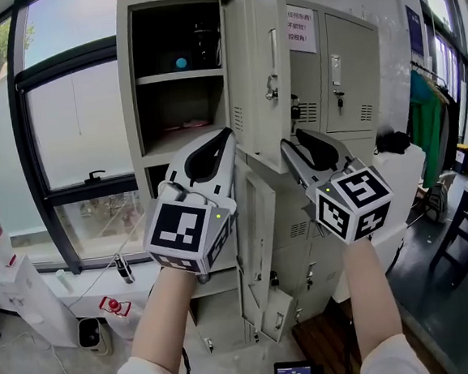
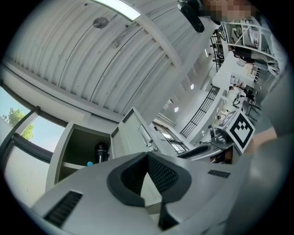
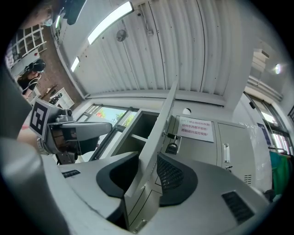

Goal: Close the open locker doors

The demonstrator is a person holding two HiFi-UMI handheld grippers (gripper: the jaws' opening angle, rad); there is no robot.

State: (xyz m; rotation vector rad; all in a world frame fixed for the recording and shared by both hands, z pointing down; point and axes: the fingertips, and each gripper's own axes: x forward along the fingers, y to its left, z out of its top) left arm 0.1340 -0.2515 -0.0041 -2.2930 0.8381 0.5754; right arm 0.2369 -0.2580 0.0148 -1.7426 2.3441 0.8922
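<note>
Two doors hang open on the locker dead ahead of me. The upper door swings out at 12 o'clock, edge-on to me. The lower door stands ajar straight below it at 6 o'clock. The open shelves sit at about 11, and the doors over at 1 o'clock are already shut.

My right gripper is up at the bottom end of the upper door. Its jaws are spread fairly wide and the door's thin edge runs up between them. I see daylight next to the right pad, so I'd say I'm straddling it, not pinching. My left gripper sits at 9 o'clock of the right one, tips together, nothing in it.

My take on handling: this is thin painted sheet metal, so light, stiff and free on its hinges. It's also slick, so a pinch on that narrow edge could slide off, and a hard shove would probably bang it and bounce it back. I'd push flat on the face near the free edge, around the handle, and ease it home. After that, same treatment for the lower one.
</note>
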